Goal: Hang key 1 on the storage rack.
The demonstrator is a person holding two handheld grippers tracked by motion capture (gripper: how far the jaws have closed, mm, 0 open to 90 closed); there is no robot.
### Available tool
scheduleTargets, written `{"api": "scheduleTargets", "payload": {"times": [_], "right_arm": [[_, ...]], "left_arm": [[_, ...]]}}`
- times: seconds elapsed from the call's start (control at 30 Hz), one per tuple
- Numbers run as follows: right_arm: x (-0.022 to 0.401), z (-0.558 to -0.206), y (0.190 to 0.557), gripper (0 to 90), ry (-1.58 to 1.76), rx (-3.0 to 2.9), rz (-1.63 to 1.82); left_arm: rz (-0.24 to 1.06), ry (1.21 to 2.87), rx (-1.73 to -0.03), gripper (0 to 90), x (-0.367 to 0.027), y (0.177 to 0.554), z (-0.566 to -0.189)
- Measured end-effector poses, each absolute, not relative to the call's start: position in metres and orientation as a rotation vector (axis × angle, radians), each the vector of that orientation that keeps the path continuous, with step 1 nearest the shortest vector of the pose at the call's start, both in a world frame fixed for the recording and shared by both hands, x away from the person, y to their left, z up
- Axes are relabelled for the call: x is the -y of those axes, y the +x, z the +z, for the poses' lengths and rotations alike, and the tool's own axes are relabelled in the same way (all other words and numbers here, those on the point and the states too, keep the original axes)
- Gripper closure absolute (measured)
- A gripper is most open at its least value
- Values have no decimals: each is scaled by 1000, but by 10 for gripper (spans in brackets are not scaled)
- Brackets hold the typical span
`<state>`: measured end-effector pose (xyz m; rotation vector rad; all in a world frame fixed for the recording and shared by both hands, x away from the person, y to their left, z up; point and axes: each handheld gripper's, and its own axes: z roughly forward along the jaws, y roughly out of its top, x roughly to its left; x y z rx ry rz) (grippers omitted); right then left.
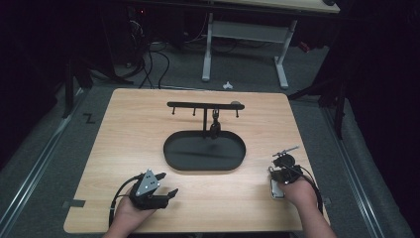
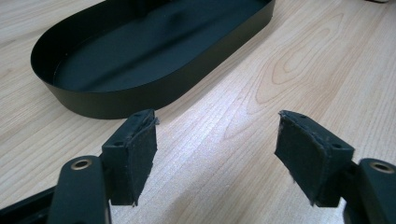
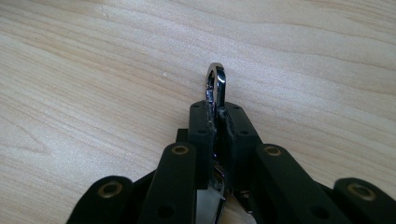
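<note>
your right gripper (image 3: 215, 122) is clamped tight on a metal clip (image 3: 216, 84), its loop poking past the pads, low over the table (image 3: 93, 70). your left gripper (image 2: 215, 154) stands wide open and empty, near the black tray (image 2: 116, 100).

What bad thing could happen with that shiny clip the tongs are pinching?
The right tongs pinch the metal clip only by its thin edge, so it might twist or slip out onto the table. The hooks on the black rack look small, so the clip may miss one and drop into the tray below.
</note>
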<state>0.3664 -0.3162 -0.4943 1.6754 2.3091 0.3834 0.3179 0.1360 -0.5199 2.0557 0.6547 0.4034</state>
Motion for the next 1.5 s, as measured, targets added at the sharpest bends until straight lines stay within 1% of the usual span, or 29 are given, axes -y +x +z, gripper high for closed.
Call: {"api": "scheduleTargets", "payload": {"times": [0.33,0.63,1.17,1.5], "right_arm": [[316,-495,364,836,1655,-2303,395],[319,-492,363,840,1663,-2295,414],[320,-448,345,840,1586,-2259,528],[318,-435,343,840,1555,-2244,596]], "left_arm": [[395,2054,-654,314,-136,318,-520],[413,2059,-642,310,-136,316,-520],[419,2045,-628,280,-136,314,-521],[428,2021,-647,270,-140,313,-522]]}}
